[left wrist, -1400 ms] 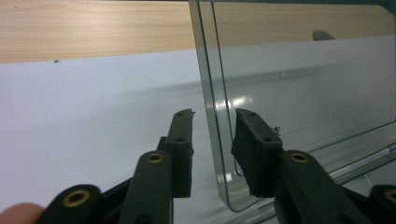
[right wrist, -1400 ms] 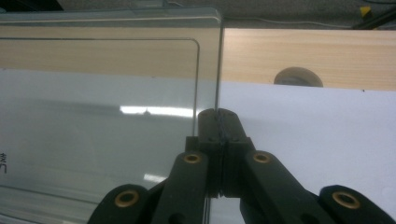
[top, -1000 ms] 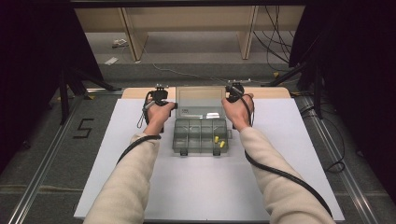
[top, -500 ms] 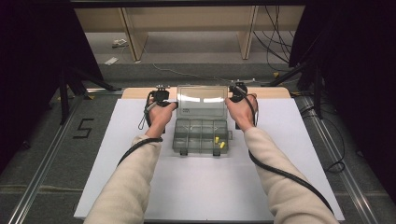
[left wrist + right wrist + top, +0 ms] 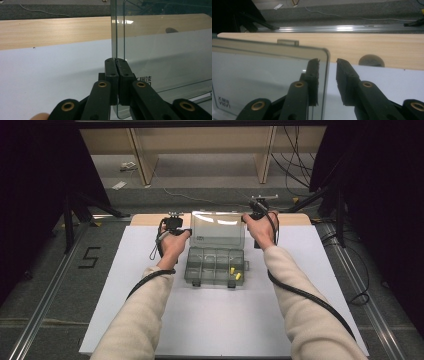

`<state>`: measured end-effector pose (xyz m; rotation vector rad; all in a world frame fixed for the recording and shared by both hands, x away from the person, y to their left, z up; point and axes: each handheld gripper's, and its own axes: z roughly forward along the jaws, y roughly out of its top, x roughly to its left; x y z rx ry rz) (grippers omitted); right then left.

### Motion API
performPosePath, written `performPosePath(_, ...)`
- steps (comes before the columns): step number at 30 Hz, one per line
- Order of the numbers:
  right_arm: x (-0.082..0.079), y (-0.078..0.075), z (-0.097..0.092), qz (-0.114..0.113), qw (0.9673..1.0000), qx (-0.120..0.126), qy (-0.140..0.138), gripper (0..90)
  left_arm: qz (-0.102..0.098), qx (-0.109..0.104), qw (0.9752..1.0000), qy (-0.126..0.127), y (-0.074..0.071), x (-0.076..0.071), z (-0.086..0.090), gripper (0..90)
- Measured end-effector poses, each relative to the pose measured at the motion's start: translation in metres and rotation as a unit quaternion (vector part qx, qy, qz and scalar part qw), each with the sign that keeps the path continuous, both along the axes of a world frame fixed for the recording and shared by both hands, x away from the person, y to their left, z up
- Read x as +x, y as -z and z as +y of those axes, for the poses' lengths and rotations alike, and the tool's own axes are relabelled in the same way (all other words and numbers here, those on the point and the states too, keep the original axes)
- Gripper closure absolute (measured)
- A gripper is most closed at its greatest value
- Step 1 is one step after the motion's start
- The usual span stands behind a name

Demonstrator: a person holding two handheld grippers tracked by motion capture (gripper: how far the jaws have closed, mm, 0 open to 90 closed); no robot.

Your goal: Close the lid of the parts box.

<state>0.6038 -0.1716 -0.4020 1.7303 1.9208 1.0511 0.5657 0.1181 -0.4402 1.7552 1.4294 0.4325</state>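
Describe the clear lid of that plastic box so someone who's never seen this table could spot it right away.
On the white sheet covering the table sits a clear compartment box at the middle. Its lid stands upright at the box's far edge, with the left gripper shut on one side edge. Unlike the divided tray below, it is one smooth transparent pane.

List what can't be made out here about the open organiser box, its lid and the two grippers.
- Yellow pieces in the box: too small in the high view to identify.
- Lid lettering: cut off by the left gripper in its view, too small in the high view.
- Right gripper: jaws just opening; whether one finger touches the lid edge is unclear.
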Motion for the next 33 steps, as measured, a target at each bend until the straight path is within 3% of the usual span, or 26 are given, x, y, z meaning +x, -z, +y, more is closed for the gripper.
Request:
performPosePath(7,0.007,-0.005,0.002,0.003,1.0000,-0.003,-0.001,76.3,-0.003,-0.003,1.0000,0.004,-0.001,-0.001,0.001,88.3)
performPosePath(9,0.007,-0.005,0.003,0.008,1.0000,0.001,0.001,79.7,-0.005,0.001,1.0000,0.007,-0.003,-0.002,0.001,88.3)
performPosePath(11,0.007,-0.006,0.003,0.008,0.9999,-0.013,0.007,86.7,-0.006,0.001,0.9999,0.009,-0.004,-0.002,0.001,88.1)
performPosePath(20,0.003,-0.006,0.005,-0.002,0.9996,-0.026,0.010,87.9,-0.004,-0.004,0.9999,0.014,-0.003,-0.001,0.003,87.0)
performPosePath(23,-0.001,-0.009,0.008,-0.011,0.9994,-0.032,0.006,87.6,0.000,-0.003,0.9998,0.020,-0.002,0.000,0.004,82.5)
performPosePath(24,-0.001,-0.009,0.008,-0.011,0.9994,-0.032,0.006,87.6,-0.004,-0.004,0.9998,0.019,-0.003,0.000,0.004,82.5)
performPosePath(27,-0.007,-0.012,0.010,-0.022,0.9989,-0.041,0.004,87.8,-0.021,-0.003,0.9997,0.015,-0.010,0.003,0.005,71.6)
performPosePath(33,-0.013,-0.015,0.009,-0.033,0.9987,-0.038,-0.001,87.9,-0.057,0.000,0.9983,0.010,-0.034,0.013,0.004,67.2)
